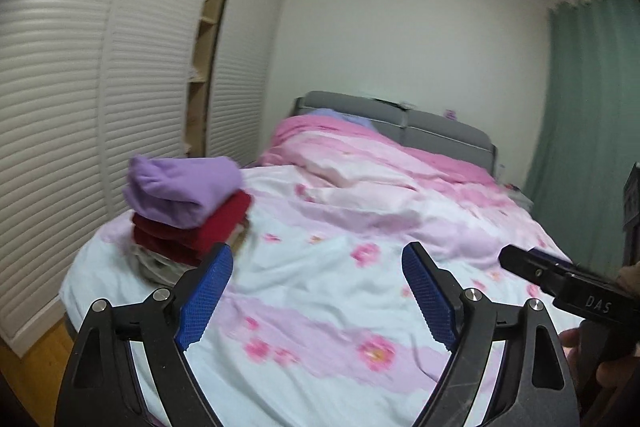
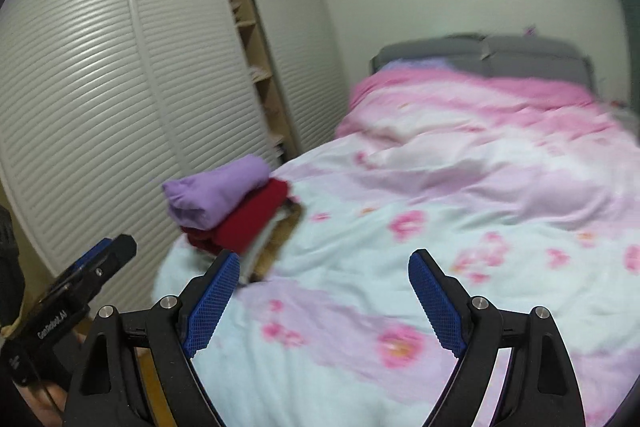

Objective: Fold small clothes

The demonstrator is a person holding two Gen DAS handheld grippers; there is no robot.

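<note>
While spread wide and empty above the floral duvet (image 1: 320,267), left gripper (image 1: 318,259) and right gripper (image 2: 324,265) near folded stack: purple garment (image 2: 218,189) atop red garment (image 2: 248,219), at bed's left edge

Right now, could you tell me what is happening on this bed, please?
A person holds a gripper in each hand above a floral duvet. The left gripper and the right gripper are both open and hold nothing. A stack of folded clothes sits near the bed's left edge: a purple garment on top, a red one beneath it, and other pieces under those. No unfolded garment shows in either view.
</note>
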